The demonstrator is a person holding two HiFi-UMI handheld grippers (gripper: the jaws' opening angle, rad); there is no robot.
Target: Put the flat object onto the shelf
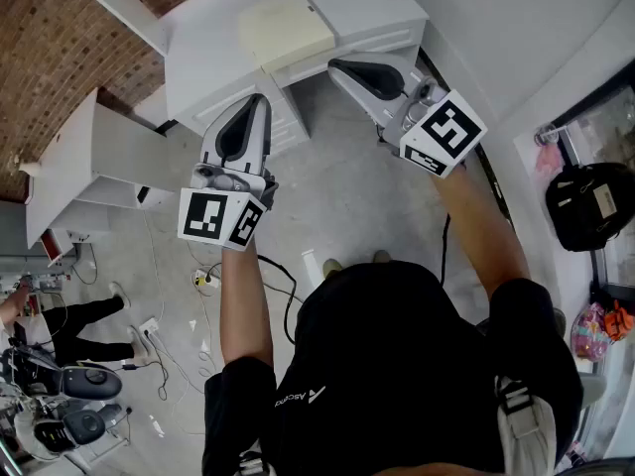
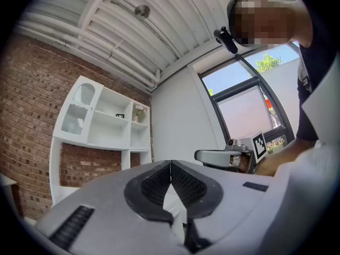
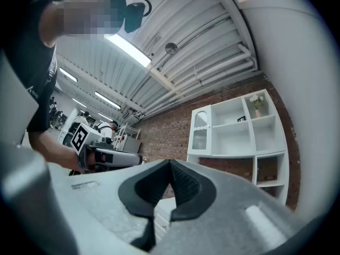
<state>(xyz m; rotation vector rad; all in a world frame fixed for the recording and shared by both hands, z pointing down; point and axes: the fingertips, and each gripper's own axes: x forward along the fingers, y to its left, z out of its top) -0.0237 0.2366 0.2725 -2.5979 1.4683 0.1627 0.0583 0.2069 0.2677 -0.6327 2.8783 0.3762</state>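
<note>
The fingers (image 2: 187,184) of the left gripper (image 2: 170,164) are pressed together with nothing between them. The right gripper (image 3: 170,164) is the same, its ribbed pads (image 3: 185,184) meeting along one line and holding nothing. In the head view both grippers are held out side by side above the floor (image 1: 347,201), their tips pointing toward a white cabinet (image 1: 208,62).

The flat object (image 1: 288,30), a cream square slab, lies on the cabinet top. It is ahead of both grippers and apart from them, and nearer the right one's tip.

The shelf (image 2: 101,122) is a white open unit standing against a brick wall (image 2: 32,132), off to the left of the cabinet. Its upper left compartment is closed by an arched door (image 2: 79,109). One open compartment holds a small dark frame (image 2: 119,116), and the one beside it a vase (image 2: 139,111) of pale flowers. The other compartments that can be seen show nothing inside.

The floor is grey concrete, with cables (image 1: 198,296) trailing across it on the left. A ribbed white ceiling (image 2: 122,31) runs overhead, and a large dark-framed window (image 2: 241,97) fills the wall to the right. A black bag (image 1: 590,206) sits by that window. Another person (image 1: 60,323) stands at the far left.
</note>
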